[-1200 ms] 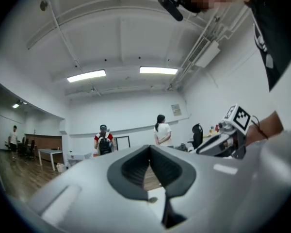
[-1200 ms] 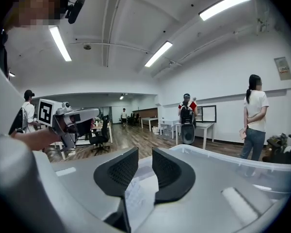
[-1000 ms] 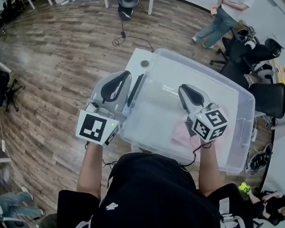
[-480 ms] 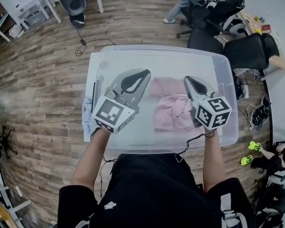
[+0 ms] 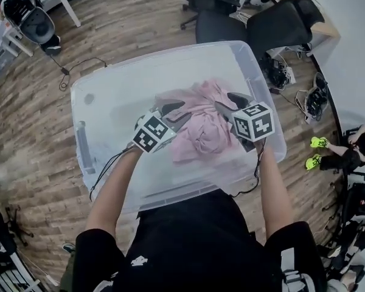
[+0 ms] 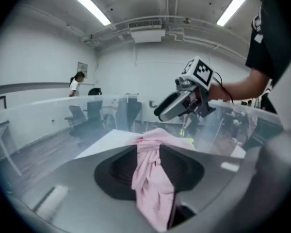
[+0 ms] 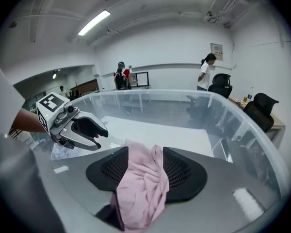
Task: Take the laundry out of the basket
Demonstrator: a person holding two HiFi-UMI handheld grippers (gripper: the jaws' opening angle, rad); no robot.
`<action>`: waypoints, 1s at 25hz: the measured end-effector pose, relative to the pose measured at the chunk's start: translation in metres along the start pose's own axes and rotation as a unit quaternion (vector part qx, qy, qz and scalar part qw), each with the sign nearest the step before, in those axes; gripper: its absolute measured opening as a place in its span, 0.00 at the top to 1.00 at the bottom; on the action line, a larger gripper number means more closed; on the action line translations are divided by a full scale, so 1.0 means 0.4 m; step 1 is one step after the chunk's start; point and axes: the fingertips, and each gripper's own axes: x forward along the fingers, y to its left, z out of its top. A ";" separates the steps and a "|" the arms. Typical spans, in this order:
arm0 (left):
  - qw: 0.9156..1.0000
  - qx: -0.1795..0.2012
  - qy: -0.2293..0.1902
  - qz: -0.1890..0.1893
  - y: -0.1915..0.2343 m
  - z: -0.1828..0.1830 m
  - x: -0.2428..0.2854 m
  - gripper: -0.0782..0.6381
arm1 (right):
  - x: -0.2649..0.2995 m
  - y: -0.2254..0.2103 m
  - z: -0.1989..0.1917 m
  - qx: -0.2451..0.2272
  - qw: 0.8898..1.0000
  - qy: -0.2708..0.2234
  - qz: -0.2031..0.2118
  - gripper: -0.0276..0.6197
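The pick-up step is in hand. Inside the basket (image 5: 109,108), the left gripper (image 6: 148,152) and right gripper (image 7: 144,155) each have a fold of the pink garment (image 5: 201,132) between fingers that are opening, pads touching cloth. Next, I judge, both must clamp firmly and lift it over the rim.
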 end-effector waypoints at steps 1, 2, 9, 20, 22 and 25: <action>1.000 0.004 0.016 -0.014 -0.014 -0.028 0.028 0.68 | 0.014 -0.008 -0.024 -0.004 1.000 0.018 0.000 0.60; 0.999 0.008 0.028 -0.026 -0.026 -0.054 0.053 0.65 | 0.028 -0.016 -0.046 -0.007 0.999 0.035 0.000 0.57; 0.986 0.003 0.139 -0.086 -0.095 -0.255 0.173 0.40 | 0.118 -0.081 -0.161 0.003 0.992 0.124 0.002 0.42; 0.974 0.016 0.202 -0.103 -0.187 -0.414 0.262 0.15 | 0.293 -0.190 -0.279 0.075 0.978 0.182 -0.067 0.31; 0.972 0.020 0.212 -0.097 -0.190 -0.443 0.273 0.14 | 0.313 -0.199 -0.297 0.086 0.977 0.180 -0.079 0.31; 0.973 0.036 0.210 -0.086 -0.198 -0.459 0.293 0.14 | 0.332 -0.213 -0.312 0.103 0.975 0.176 -0.090 0.32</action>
